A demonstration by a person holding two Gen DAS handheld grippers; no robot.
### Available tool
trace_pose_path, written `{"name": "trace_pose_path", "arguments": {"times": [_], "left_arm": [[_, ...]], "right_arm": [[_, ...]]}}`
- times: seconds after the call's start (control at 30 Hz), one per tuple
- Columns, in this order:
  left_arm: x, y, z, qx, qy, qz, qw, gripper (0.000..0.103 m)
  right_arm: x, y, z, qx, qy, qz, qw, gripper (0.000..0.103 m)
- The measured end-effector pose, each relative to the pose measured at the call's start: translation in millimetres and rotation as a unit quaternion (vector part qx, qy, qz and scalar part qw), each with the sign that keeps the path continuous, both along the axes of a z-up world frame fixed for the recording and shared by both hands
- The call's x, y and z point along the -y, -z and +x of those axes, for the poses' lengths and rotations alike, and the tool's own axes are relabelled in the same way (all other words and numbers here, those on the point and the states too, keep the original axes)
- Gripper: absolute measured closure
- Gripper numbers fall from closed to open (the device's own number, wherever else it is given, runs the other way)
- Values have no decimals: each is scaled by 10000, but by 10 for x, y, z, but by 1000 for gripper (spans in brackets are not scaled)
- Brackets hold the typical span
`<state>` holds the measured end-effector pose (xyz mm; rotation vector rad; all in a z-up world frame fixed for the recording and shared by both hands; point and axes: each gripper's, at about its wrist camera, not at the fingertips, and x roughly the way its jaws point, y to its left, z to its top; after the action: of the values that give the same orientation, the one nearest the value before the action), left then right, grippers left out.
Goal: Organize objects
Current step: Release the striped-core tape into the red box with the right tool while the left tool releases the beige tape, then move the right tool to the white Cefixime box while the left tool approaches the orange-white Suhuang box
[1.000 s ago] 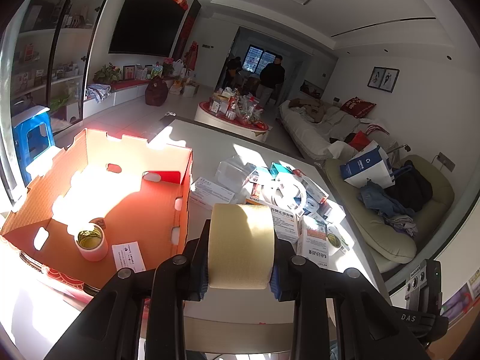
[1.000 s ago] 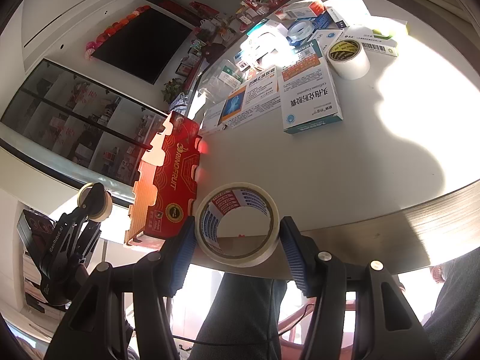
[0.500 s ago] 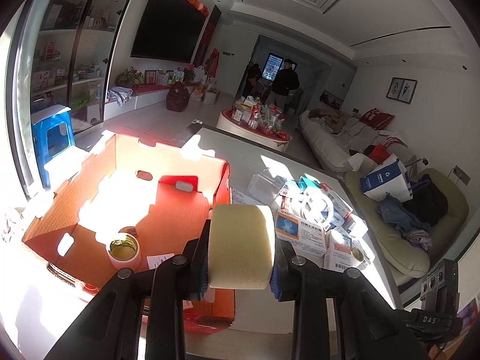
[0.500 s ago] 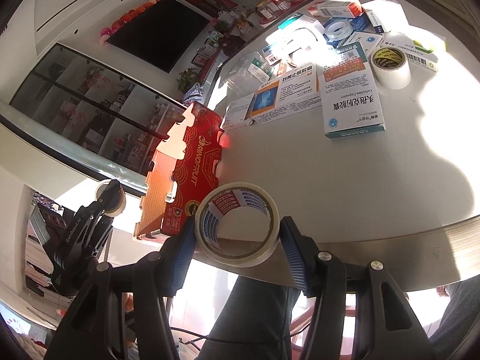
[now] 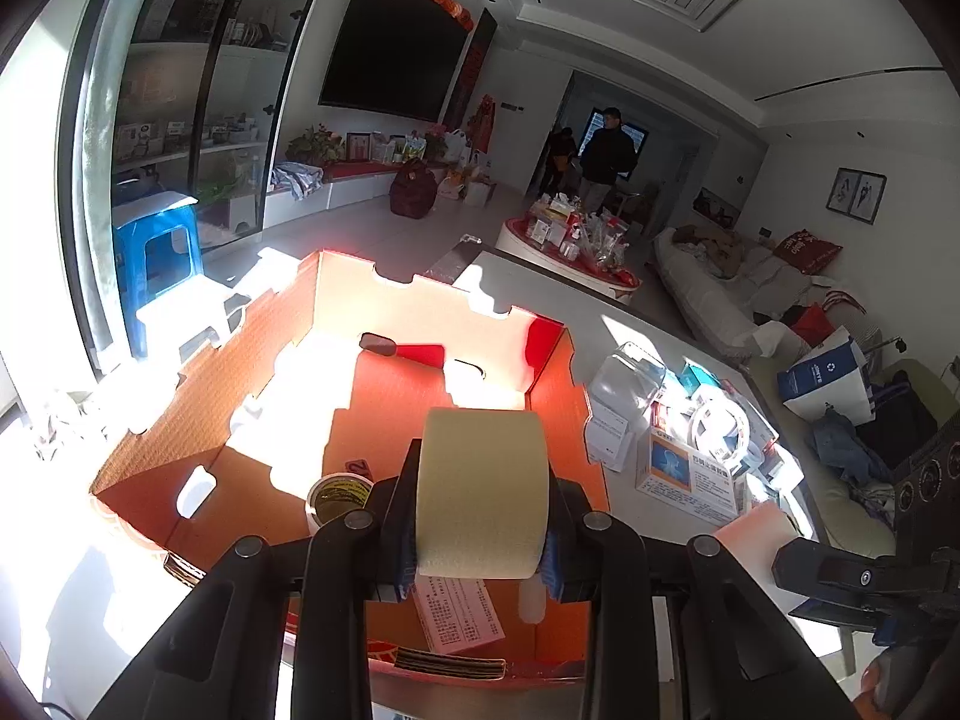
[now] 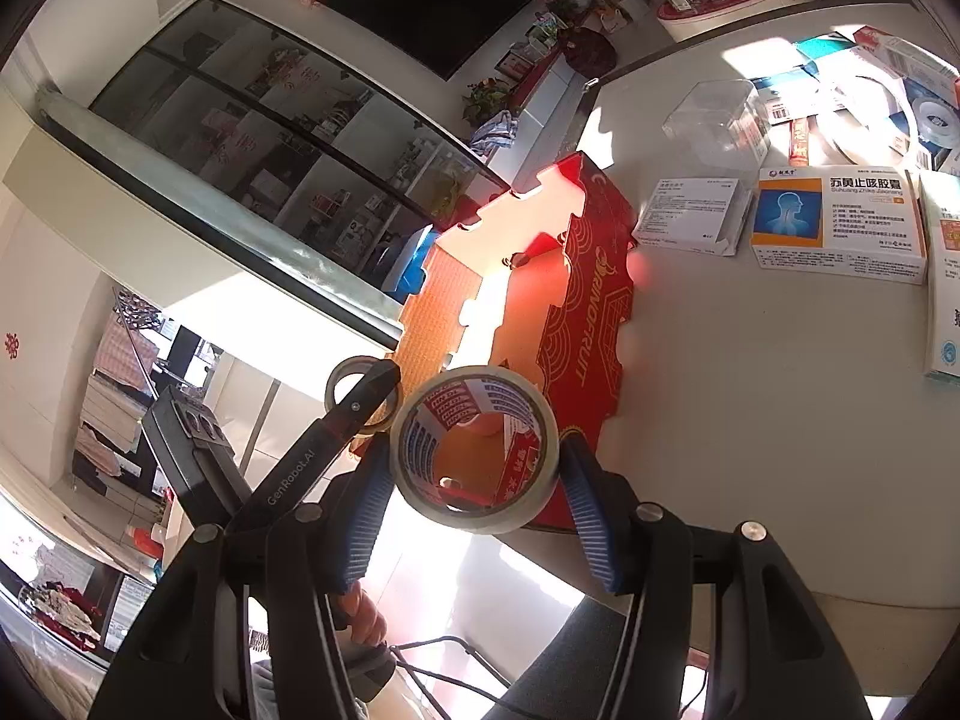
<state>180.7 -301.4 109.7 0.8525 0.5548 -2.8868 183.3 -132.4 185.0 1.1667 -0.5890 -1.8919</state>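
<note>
Both grippers are loaded. Left gripper (image 5: 483, 540), bottom centre of the left wrist view, is clamped on a beige tape roll (image 5: 483, 492), seen edge-on and held over the near part of the open box (image 5: 420, 372). Right gripper (image 6: 474, 516), bottom centre of the right wrist view, is clamped across a clear tape roll (image 6: 474, 450) with red-and-blue printed core, its hole facing the camera; it hangs at the box's near corner, outside the printed red wall.

Progress, read from left to right in the left wrist view: the box fills the centre-left of the frame, and inside it a small tape roll (image 5: 339, 495) stands at lower centre-left, with a paper slip (image 5: 459, 612) lying on the floor below the beige roll. These appear to be the only items stowed so far.

To the right, on the table (image 5: 660, 552), the unsorted pile remains: a clear plastic case (image 5: 624, 372), a white medicine box (image 5: 609, 438), an orange-and-blue medicine box (image 5: 687, 474) and a white tape ring (image 5: 720, 429), with more cartons behind.

Judgement: the task is at an early stage; two rolls are about to be deposited, and most of the pile is left.
</note>
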Motion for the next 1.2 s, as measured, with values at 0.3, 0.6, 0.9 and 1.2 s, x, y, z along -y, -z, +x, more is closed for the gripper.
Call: {"name": "trace_pose_path", "arguments": {"times": [0.3,0.6,0.9,1.2], "left_arm": [[184,132,-106,123,-132,44,9998,70],[258,282,-237,299,-131,5,9995,69],[329,255,-227,154,-349,59,9993,0],[-568,-175,-593,-772,1508,378,9848,0]], "right_arm": [[468,0,-222,-57,-353,260,9990,48],[876,232,-349,66,-727,690,9949,47],[464,195,-441,78,-157,493,9986,33],[-937,490,-245,605,1247,458,9893,28]]}}
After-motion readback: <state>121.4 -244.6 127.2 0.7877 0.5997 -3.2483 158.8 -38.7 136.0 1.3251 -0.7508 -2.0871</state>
